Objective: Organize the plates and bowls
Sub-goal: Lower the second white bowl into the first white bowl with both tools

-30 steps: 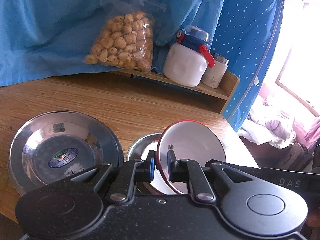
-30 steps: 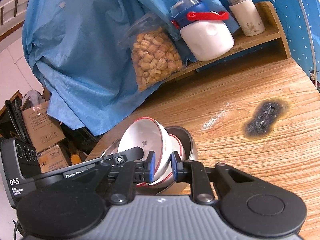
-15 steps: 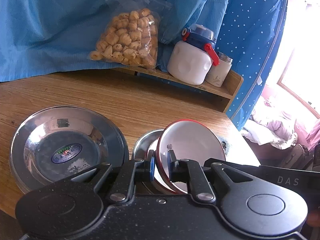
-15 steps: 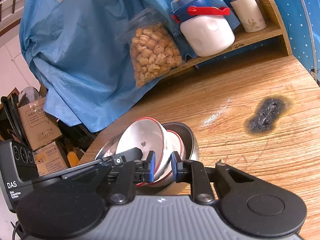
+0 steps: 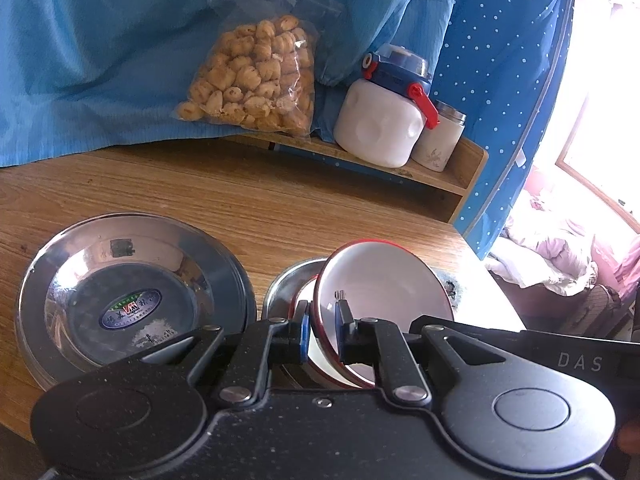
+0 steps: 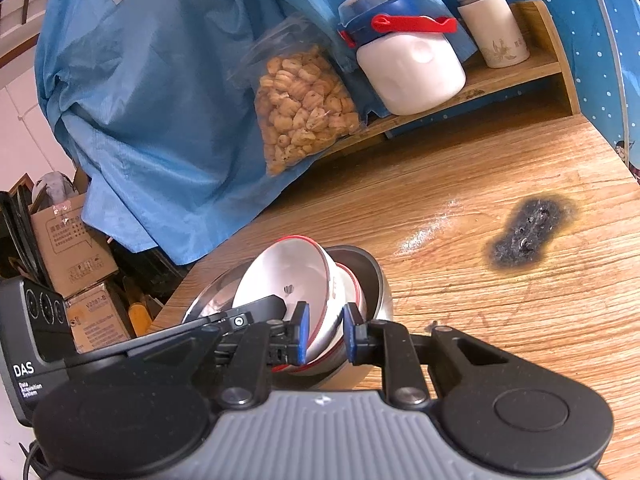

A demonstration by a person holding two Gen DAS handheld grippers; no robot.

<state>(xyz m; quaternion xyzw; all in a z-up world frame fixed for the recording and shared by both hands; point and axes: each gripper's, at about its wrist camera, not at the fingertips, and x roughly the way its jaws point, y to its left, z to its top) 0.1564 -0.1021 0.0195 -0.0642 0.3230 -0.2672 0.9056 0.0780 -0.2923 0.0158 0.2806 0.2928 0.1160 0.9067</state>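
Observation:
A white bowl with a red rim [image 5: 380, 280] is tilted on edge, and my left gripper [image 5: 323, 330] is shut on its rim. It leans into a second red-rimmed white bowl [image 6: 352, 292] that sits inside a steel bowl [image 6: 376, 284]. My right gripper [image 6: 325, 338] straddles the near rim of these bowls with a small gap between its pads; no grip shows. The tilted bowl also shows in the right wrist view [image 6: 288, 280]. A steel plate with a blue sticker [image 5: 132, 296] lies on the wooden table left of the bowls.
A low wooden shelf [image 5: 440, 176] at the back holds a bag of snacks [image 5: 256, 80], a white jug with a blue lid [image 5: 384, 120] and a small white flask [image 5: 440, 140]. Blue cloth hangs behind. A black burn mark [image 6: 528, 236] is on the table. Cardboard boxes [image 6: 76, 248] stand past the table's left edge.
Both views have drawn slightly closer to the bowls. The tilted bowl has sunk a little lower into the stack. Both grippers keep their jaw setting.

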